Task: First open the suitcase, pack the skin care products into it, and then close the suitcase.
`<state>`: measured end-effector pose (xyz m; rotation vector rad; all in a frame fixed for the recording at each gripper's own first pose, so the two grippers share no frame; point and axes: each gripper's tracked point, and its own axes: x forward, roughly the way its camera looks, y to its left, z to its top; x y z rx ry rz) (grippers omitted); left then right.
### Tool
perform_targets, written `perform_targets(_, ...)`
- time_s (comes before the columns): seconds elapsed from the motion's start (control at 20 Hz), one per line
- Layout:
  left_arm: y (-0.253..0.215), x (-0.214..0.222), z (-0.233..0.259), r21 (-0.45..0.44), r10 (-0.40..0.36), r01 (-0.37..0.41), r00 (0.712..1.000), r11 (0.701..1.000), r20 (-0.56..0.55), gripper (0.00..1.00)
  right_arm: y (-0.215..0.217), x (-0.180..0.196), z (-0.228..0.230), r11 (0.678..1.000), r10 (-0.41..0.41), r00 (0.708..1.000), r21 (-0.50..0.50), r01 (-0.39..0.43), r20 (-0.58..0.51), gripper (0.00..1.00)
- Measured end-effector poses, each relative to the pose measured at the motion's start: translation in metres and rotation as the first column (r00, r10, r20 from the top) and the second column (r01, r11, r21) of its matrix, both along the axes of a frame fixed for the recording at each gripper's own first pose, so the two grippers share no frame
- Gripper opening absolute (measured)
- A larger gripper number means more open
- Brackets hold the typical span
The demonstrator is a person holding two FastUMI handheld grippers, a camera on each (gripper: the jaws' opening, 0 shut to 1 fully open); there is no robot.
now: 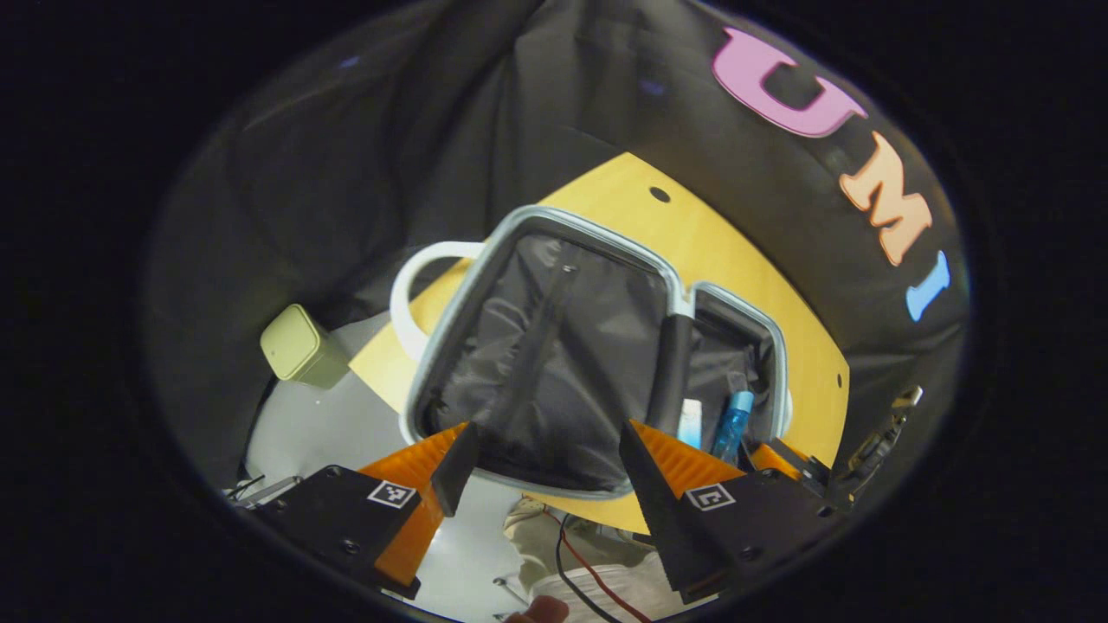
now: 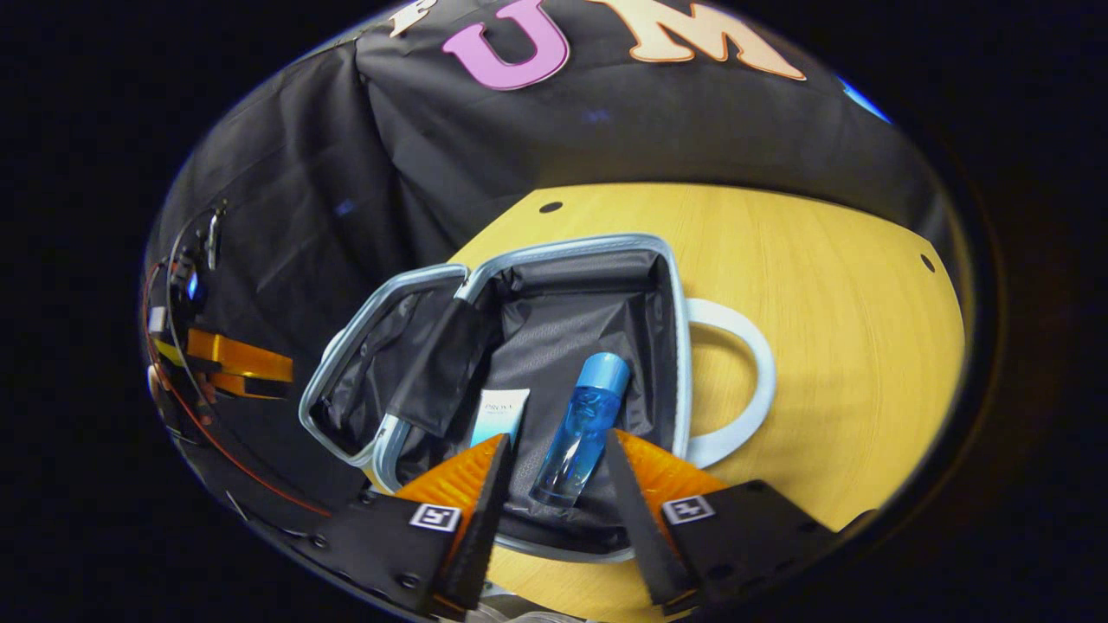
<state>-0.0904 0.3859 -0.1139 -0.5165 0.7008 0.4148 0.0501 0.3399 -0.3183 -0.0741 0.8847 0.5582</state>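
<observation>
The small grey-rimmed suitcase (image 2: pixel 675 346) lies open on the yellow table (image 2: pixel 831 329), its black lining showing. In its right-hand half lie a blue bottle (image 2: pixel 582 420) and a white tube (image 2: pixel 500 414), side by side. My right gripper (image 2: pixel 554 495) hangs open just above the bottle's lower end, a finger on each side without touching it. In the left gripper view the lid half (image 1: pixel 554 363) faces me, with the bottle (image 1: pixel 734 420) and tube (image 1: pixel 690 421) in the half beyond it. My left gripper (image 1: pixel 547 474) stands open at the lid's near rim, holding nothing.
The suitcase's white handle (image 2: pixel 753 372) rests on the table beside it. A pale green box (image 1: pixel 299 346) stands off the table's edge, over a white surface (image 1: pixel 320 424). Red and black wires (image 1: pixel 589 567) run below the left gripper. The left gripper (image 2: pixel 234 362) sits at the booth's left.
</observation>
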Motion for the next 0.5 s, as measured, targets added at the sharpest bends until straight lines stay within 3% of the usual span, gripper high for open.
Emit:
perform_targets(0.1, 0.031, -0.004, -0.003, -0.003, 0.064, -0.064, 0.998, 0.998, -0.003, 0.97, -0.014, 0.009, 0.015, 1.0, -0.019, 0.999, 0.017, 0.019, 0.043, 0.94)
perform_targets(0.15, 0.048, -0.007, -0.003, -0.002, 0.1, -0.1, 0.995, 0.995, 0.002, 0.97, -0.021, 0.011, 0.021, 0.999, -0.037, 0.998, 0.022, 0.035, 0.058, 0.98)
perform_targets(0.3, 0.091, -0.013, -0.008, -0.001, 0.177, -0.177, 0.984, 0.984, 0.012, 0.97, -0.047, 0.023, 0.041, 0.994, -0.104, 0.988, 0.025, 0.102, 0.11, 0.98)
perform_targets(0.45, 0.119, -0.008, -0.02, 0.005, 0.191, -0.191, 0.982, 0.982, 0.001, 0.97, -0.068, 0.029, 0.057, 0.989, -0.147, 0.976, 0.026, 0.145, 0.162, 0.98)
perform_targets(0.5, 0.125, -0.004, -0.024, 0.003, 0.187, -0.187, 0.982, 0.982, -0.002, 0.96, -0.074, 0.03, 0.062, 0.987, -0.159, 0.971, 0.024, 0.157, 0.177, 0.94)
